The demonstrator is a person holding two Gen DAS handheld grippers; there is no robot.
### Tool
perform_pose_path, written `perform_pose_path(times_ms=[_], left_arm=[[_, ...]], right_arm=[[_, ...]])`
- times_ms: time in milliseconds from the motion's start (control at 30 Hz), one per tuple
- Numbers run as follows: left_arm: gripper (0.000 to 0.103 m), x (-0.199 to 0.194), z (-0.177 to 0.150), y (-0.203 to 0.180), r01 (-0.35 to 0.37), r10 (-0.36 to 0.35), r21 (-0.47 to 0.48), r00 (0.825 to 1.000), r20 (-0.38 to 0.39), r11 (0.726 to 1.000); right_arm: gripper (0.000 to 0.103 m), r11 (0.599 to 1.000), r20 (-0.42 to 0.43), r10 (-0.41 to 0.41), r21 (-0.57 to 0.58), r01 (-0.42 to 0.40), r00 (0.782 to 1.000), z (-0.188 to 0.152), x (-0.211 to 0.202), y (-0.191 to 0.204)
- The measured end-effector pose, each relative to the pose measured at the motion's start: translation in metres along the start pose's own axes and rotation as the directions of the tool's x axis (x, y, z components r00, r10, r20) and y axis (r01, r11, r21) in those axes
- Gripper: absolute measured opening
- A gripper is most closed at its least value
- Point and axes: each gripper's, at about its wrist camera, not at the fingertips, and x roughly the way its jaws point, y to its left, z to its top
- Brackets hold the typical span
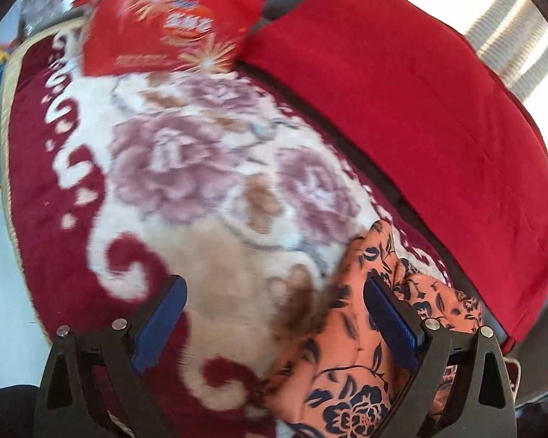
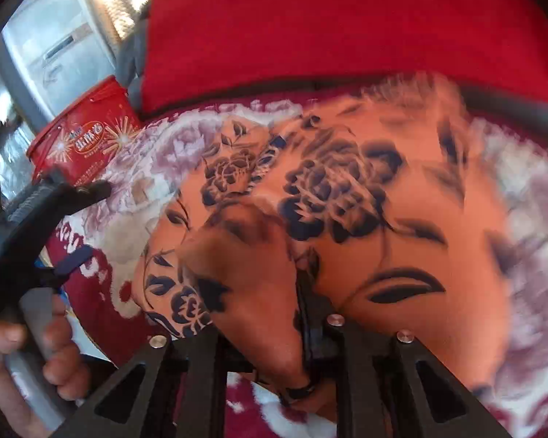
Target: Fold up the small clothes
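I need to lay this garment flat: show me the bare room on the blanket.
Free: the floral blanket between the red box, the red cushion and the open left gripper. Crowded: beside that cushion, where the orange floral garment lies bunched in the right gripper.

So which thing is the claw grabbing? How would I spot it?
Find the big fluffy blanket with dark red edges and pale purple flowers, in front of the plain red cushion. On it lies the orange cloth, pinched in the right claw. Only this cloth is thin, orange and printed with dark navy roses and leaves; the red tub nearby has sparkles.
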Motion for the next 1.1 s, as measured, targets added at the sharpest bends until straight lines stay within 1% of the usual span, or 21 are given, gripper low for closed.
perform_pose_path(times_ms=[33, 67, 133, 233, 300, 333, 367, 400, 433, 500, 533, 600, 700, 767, 833, 867, 900, 933, 1000, 1033, 1100], left_arm=[[0.098, 0.001, 0.002, 0.005, -0.003, 0.003, -0.008, 1.0, 0.0, 1.0], [0.098, 0.0, 0.004, 0.01, -0.006, 0.007, -0.016, 1.0, 0.002, 1.0], [0.098, -0.001, 0.008, 0.015, -0.004, 0.004, -0.042, 1.0, 0.017, 0.999], [0.098, -0.005, 0.012, 0.017, 0.011, -0.008, -0.075, 0.999, 0.043, 0.997], [0.098, -0.009, 0.012, 0.016, 0.017, -0.012, -0.075, 0.998, 0.062, 0.997], [0.098, -0.01, 0.012, 0.014, 0.018, -0.013, -0.069, 0.998, 0.065, 0.997], [0.098, -0.01, 0.012, 0.013, 0.019, -0.014, -0.066, 0.998, 0.068, 0.998], [0.098, -0.009, 0.013, 0.012, 0.018, -0.014, -0.066, 0.998, 0.067, 0.998], [0.098, -0.009, 0.013, 0.013, 0.017, -0.013, -0.069, 0.998, 0.065, 0.997], [0.098, -0.009, 0.013, 0.017, 0.019, -0.014, -0.082, 0.998, 0.058, 0.996], [0.098, -0.01, 0.014, 0.019, 0.018, -0.012, -0.086, 0.998, 0.06, 0.996], [0.098, -0.012, 0.015, 0.023, 0.009, -0.003, -0.09, 0.998, 0.07, 0.996], [0.098, -0.014, 0.019, 0.03, 0.0, 0.01, -0.12, 0.996, 0.088, 0.993], [0.098, -0.013, 0.02, 0.031, 0.0, 0.012, -0.137, 0.996, 0.089, 0.991], [0.098, -0.012, 0.019, 0.029, 0.002, 0.009, -0.133, 0.996, 0.086, 0.991], [0.098, -0.012, 0.019, 0.026, 0.003, 0.008, -0.123, 0.996, 0.085, 0.992], [0.098, -0.011, 0.018, 0.024, 0.004, 0.006, -0.117, 0.996, 0.083, 0.993], [0.098, -0.011, 0.018, 0.022, 0.005, 0.004, -0.11, 0.997, 0.083, 0.994], [0.098, -0.012, 0.017, 0.021, 0.005, 0.003, -0.102, 0.997, 0.082, 0.995], [0.098, -0.012, 0.017, 0.022, 0.004, 0.005, -0.102, 0.997, 0.083, 0.995], [0.098, -0.013, 0.019, 0.026, 0.0, 0.01, -0.111, 0.996, 0.086, 0.994]], right_arm=[[0.016, 1.0, 0.005, 0.006, 0.006, -0.006, 1.0, 0.005, -0.006, 0.003], [0.016, 0.999, 0.029, 0.035, 0.016, -0.035, 0.999, 0.015, -0.018, 0.006], [0.016, 0.999, 0.09, 0.052, -0.006, -0.052, 0.995, 0.032, -0.044, 0.015], [0.016, 0.995, 0.225, 0.092, 0.013, -0.098, 0.97, 0.061, -0.087, 0.02], [0.016, 0.988, 0.288, 0.134, 0.037, -0.151, 0.948, 0.072, -0.098, 0.025], [0.016, 0.984, 0.288, 0.154, 0.042, -0.173, 0.945, 0.07, -0.093, 0.029], [0.016, 0.984, 0.259, 0.159, 0.036, -0.174, 0.953, 0.068, -0.08, 0.035], [0.016, 0.987, 0.198, 0.152, 0.013, -0.157, 0.968, 0.061, -0.058, 0.043], [0.016, 0.991, 0.107, 0.137, -0.009, -0.137, 0.985, 0.048, -0.027, 0.049], [0.016, 0.993, -0.031, 0.117, 0.005, -0.117, 0.993, 0.03, 0.021, 0.048], [0.016, 0.992, -0.042, 0.125, 0.029, -0.124, 0.991, 0.027, 0.03, 0.044], [0.016, 0.986, -0.005, 0.153, 0.063, -0.153, 0.988, 0.032, 0.023, 0.042], [0.016, 0.988, 0.096, 0.155, -0.007, -0.155, 0.983, 0.049, -0.014, 0.057], [0.016, 0.982, 0.16, 0.189, -0.023, -0.187, 0.969, 0.06, -0.034, 0.067], [0.016, 0.972, 0.187, 0.236, -0.036, -0.233, 0.954, 0.063, -0.039, 0.069], [0.016, 0.971, 0.174, 0.24, -0.048, -0.235, 0.955, 0.061, -0.033, 0.073], [0.016, 0.973, 0.14, 0.229, -0.06, -0.223, 0.963, 0.055, -0.019, 0.077], [0.016, 0.977, 0.083, 0.209, -0.057, -0.205, 0.974, 0.045, 0.001, 0.076], [0.016, 0.984, -0.026, 0.173, -0.024, -0.174, 0.985, 0.027, 0.036, 0.068], [0.016, 0.985, -0.048, 0.172, -0.004, -0.173, 0.984, 0.02, 0.046, 0.061], [0.016, 0.983, -0.023, 0.184, 0.002, -0.184, 0.983, 0.022, 0.038, 0.06]])
